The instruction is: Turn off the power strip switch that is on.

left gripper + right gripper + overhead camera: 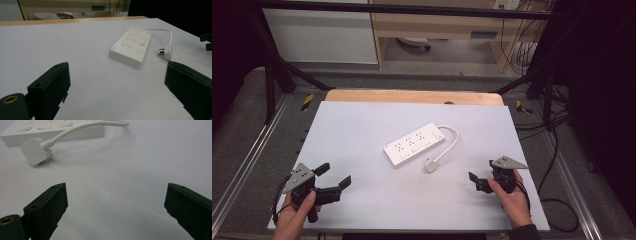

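Note:
A white power strip (414, 144) lies at an angle in the middle of the white table (362, 125), its short cord looping to a white plug (430, 165) that rests on the table near it. My left gripper (333, 174) is near the front left corner, held in a hand, jaws wide apart and empty. The left gripper view shows the power strip (131, 46) and plug (167, 51) ahead of it. My right gripper (481, 176) is at the front right, open and empty, with the plug (35, 150) and the power strip (53, 130) a short way ahead.
A wooden board edge (412, 96) runs along the far side of the table. Black frame bars (277, 75) stand at both sides, and cables (557, 150) trail on the floor to the right. White cabinets (319, 37) stand at the back.

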